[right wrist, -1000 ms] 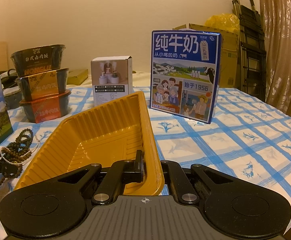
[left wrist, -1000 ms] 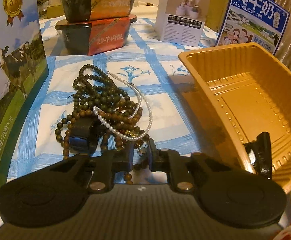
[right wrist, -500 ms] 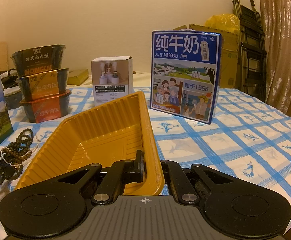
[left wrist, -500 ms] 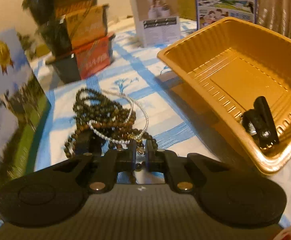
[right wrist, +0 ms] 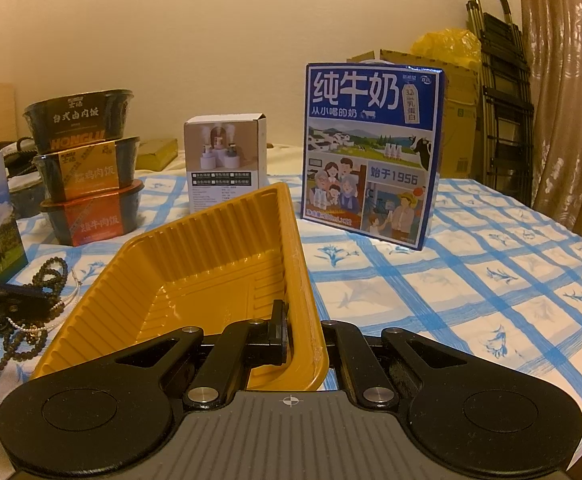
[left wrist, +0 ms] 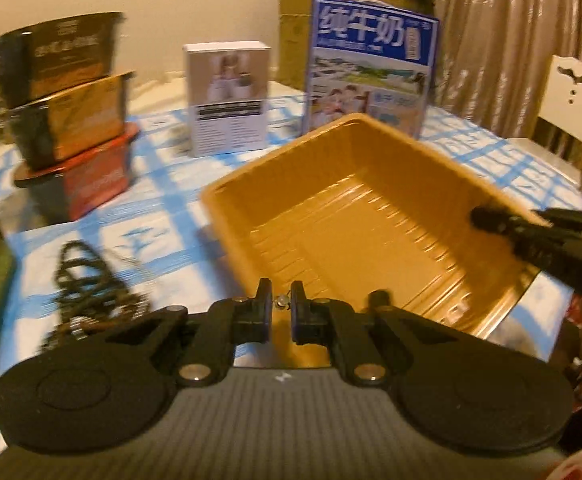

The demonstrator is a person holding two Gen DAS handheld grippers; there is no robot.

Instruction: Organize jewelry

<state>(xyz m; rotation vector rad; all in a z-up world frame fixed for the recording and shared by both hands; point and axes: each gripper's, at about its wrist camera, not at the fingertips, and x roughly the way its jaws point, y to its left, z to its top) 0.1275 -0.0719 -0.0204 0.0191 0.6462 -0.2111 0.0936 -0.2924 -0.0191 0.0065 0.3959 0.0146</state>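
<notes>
Blurred pearl strand (left wrist: 281, 301) pinched in left hand-held gripper (left wrist: 280, 307); right hand-held gripper (right wrist: 305, 330) clamps tray rim (right wrist: 311, 320).

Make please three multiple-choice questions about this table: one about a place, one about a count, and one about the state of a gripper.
1. Where does the dark bead pile lie?
A. in the yellow tray
B. on the tablecloth, left of the tray
C. on top of the blue carton

2. How many food bowls are in the stack?
A. three
B. two
C. five

3. What is the right gripper doing?
A. open above the tray
B. shut on the white box
C. shut on the tray's rim

Answers: 1 B, the beads rest on the cloth outside the tray; 2 A, three bowls stand one on another; 3 C, one finger is inside the rim and the other outside.
</notes>
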